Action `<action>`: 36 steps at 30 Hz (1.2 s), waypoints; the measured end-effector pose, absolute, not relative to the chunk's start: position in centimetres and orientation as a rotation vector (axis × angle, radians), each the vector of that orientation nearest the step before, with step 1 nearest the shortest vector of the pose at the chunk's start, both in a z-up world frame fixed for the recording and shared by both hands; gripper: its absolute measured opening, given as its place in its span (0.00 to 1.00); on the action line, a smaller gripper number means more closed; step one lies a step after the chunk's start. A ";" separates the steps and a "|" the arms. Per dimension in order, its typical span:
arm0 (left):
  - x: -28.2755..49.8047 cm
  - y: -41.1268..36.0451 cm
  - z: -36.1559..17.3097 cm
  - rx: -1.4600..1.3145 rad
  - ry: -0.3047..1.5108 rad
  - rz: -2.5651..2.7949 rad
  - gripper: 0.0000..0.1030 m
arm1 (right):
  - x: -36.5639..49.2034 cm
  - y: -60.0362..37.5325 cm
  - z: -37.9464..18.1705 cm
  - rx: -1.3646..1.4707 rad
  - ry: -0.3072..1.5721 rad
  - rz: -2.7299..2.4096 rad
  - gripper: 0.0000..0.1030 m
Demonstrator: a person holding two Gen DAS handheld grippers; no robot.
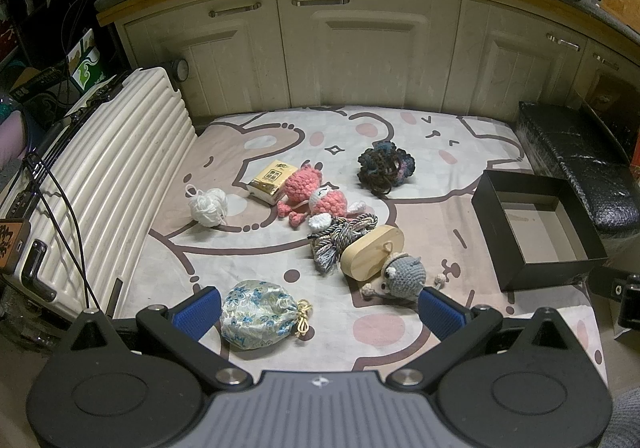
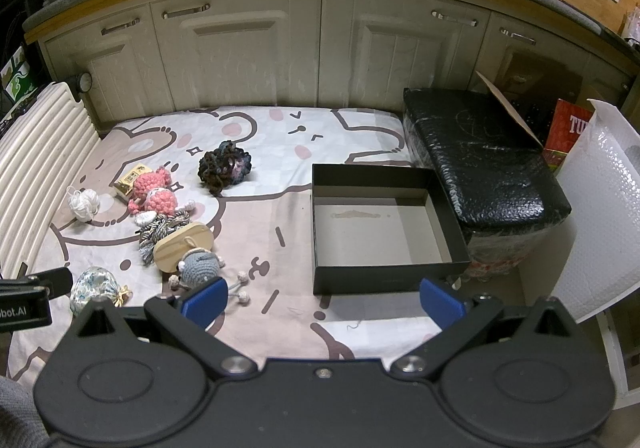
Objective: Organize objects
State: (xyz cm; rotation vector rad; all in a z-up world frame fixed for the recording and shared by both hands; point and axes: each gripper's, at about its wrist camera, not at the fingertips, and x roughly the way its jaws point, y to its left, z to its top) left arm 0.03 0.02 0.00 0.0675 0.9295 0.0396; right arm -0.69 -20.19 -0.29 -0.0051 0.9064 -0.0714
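Observation:
Small objects lie on a cartoon-print mat: a floral drawstring pouch, a grey crochet toy, an oval wooden box, a tassel cord, a pink crochet toy, a tissue pack, a white yarn ball and a dark yarn bundle. An empty black box sits to the right. My left gripper is open, the pouch just inside its left finger. My right gripper is open and empty, in front of the black box.
A white ribbed suitcase lies along the mat's left edge. Cream cabinets stand behind. A black wrapped bundle sits right of the black box, with white bubble wrap and a red carton beyond.

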 end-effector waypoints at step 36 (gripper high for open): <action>2.7 7.3 4.2 0.057 0.657 0.181 1.00 | 6.8 -16.7 3.5 0.056 0.689 0.161 1.00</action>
